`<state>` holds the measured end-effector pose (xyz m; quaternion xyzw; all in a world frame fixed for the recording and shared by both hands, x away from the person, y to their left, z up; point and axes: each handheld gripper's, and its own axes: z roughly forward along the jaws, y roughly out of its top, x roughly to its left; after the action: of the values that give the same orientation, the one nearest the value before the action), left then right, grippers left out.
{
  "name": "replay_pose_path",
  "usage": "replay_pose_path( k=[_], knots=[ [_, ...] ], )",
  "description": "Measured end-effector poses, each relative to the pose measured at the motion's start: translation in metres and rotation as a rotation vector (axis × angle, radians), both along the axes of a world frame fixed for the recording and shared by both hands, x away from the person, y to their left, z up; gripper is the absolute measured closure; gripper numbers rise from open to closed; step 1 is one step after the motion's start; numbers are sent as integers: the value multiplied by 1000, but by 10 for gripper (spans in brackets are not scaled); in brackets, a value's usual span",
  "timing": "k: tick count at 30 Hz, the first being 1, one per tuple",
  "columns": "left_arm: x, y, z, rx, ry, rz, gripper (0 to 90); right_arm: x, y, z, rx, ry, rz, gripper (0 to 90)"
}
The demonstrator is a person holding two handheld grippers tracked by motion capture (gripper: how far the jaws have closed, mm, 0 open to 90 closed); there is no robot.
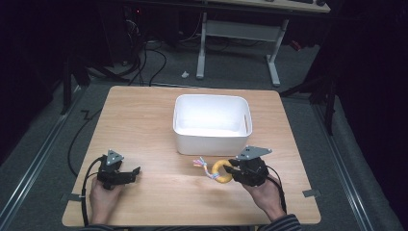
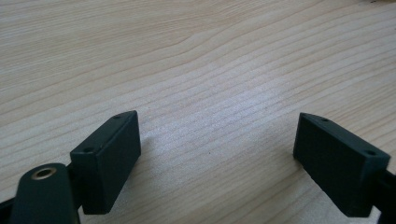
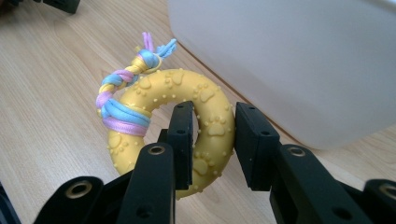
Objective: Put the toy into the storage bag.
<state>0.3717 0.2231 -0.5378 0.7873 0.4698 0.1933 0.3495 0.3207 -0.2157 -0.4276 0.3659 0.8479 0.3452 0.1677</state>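
The right tongs (image 3: 212,140) squeeze one side of a yellow ring toy (image 3: 210,116), one jaw inside the hole and one outside. A pink and blue rope (image 3: 123,114) is tied on the ring. The left tongs (image 1: 126,175) rest wide apart, grasping nothing, on the worktop (image 1: 144,125). Just past the toy stands a white tub (image 1: 211,137).

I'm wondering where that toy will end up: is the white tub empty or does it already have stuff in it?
Empty, as far as shows: the white tub has a bare white floor in the high view. The yellow ring toy sits outside it, in the right claw.
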Motion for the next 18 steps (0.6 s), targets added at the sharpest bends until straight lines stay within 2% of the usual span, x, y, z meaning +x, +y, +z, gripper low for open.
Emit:
replay_pose_path(
  k=[9,18],
  knots=[
    [0,0,0,-1,2,-1,154,-2,-5,18,8,-11,19,693],
    [0,0,0,-1,2,0,155,-1,-7,40,38,-27,35,693]
  ],
)
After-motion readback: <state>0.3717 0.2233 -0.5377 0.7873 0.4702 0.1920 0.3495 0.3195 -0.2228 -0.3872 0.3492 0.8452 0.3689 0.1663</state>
